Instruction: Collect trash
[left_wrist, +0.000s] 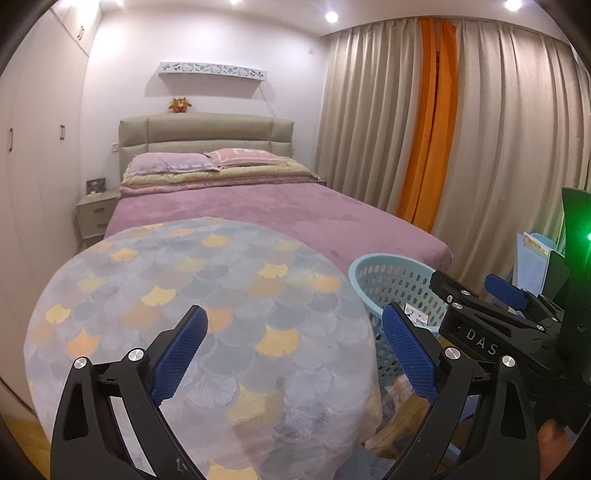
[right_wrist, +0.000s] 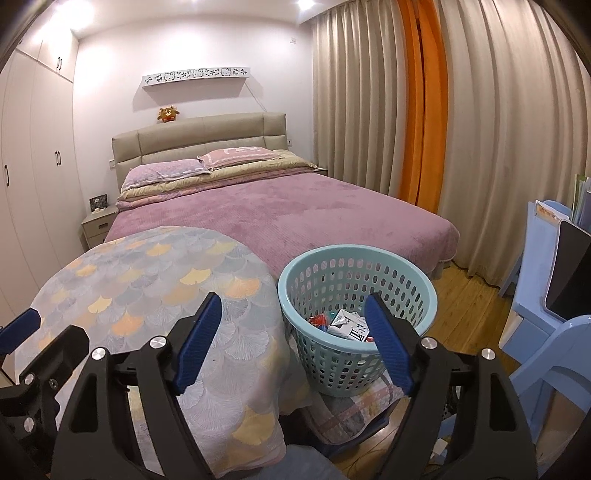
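A light blue perforated basket (right_wrist: 354, 295) stands on a patterned mat to the right of a round table with a fan-patterned cloth (right_wrist: 155, 295). It holds several pieces of trash, among them a white carton (right_wrist: 349, 323) and a red item. My right gripper (right_wrist: 295, 343) is open and empty, just in front of the basket. My left gripper (left_wrist: 295, 354) is open and empty over the cloth-covered table (left_wrist: 192, 314). The basket (left_wrist: 391, 280) shows at its right, partly hidden by the right gripper's body (left_wrist: 491, 325). No loose trash shows on the table.
A bed with a purple cover (right_wrist: 295, 221) lies behind the table and basket. Beige and orange curtains (right_wrist: 424, 110) hang on the right. Blue plastic chairs (right_wrist: 546, 332) with a dark tablet stand at the far right. A wardrobe (right_wrist: 33, 166) and a nightstand stand on the left.
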